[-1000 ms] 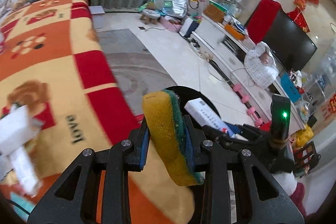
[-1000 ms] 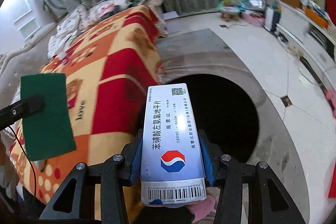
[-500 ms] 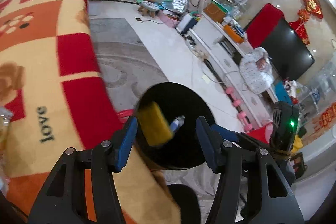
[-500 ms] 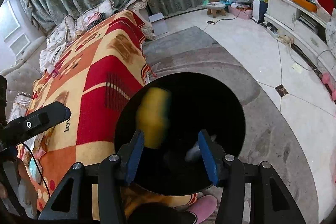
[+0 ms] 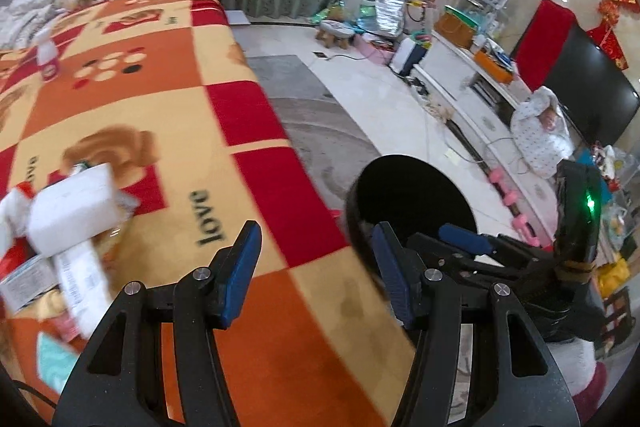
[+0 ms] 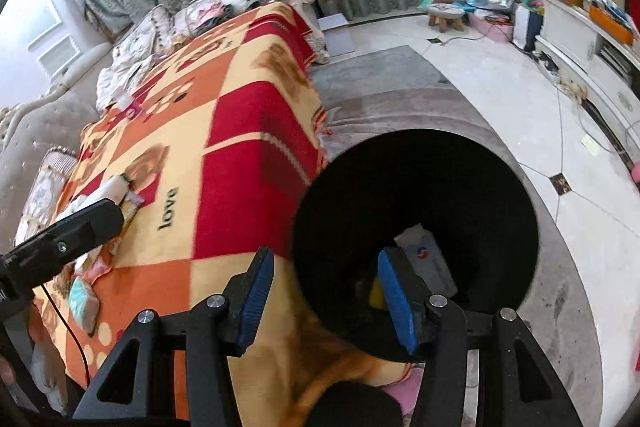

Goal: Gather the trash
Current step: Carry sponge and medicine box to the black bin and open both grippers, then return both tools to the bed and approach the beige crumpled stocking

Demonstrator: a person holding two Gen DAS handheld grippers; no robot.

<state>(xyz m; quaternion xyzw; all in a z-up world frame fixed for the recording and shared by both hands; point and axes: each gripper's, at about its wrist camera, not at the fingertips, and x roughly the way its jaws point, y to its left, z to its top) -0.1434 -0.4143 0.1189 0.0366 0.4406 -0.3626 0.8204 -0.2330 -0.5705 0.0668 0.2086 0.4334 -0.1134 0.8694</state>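
A black round trash bin [image 6: 460, 167] stands on the floor beside the blanket-covered table; it also shows in the left wrist view [image 5: 412, 187]. Inside it lie a white medicine box [image 6: 430, 259] and a yellow sponge [image 6: 376, 293]. My right gripper [image 6: 326, 301] is open and empty over the bin's near rim. My left gripper [image 5: 316, 277] is open and empty above the table edge, left of the bin. A pile of trash lies on the blanket: a white box [image 5: 74, 209], paper packets [image 5: 80, 283] and a teal packet [image 6: 82, 303].
The table is covered by a red, orange and yellow checked blanket [image 5: 160, 107]. A small bottle [image 5: 47, 55] stands at its far end. Cushions lie beyond it. A grey rug [image 6: 400, 87], a TV cabinet [image 5: 472, 75] and floor clutter are to the right.
Both grippers opened and dropped their loads: the sponge from the left, the medicine box from the right, both now in the bin. The left gripper has swung left toward the table.
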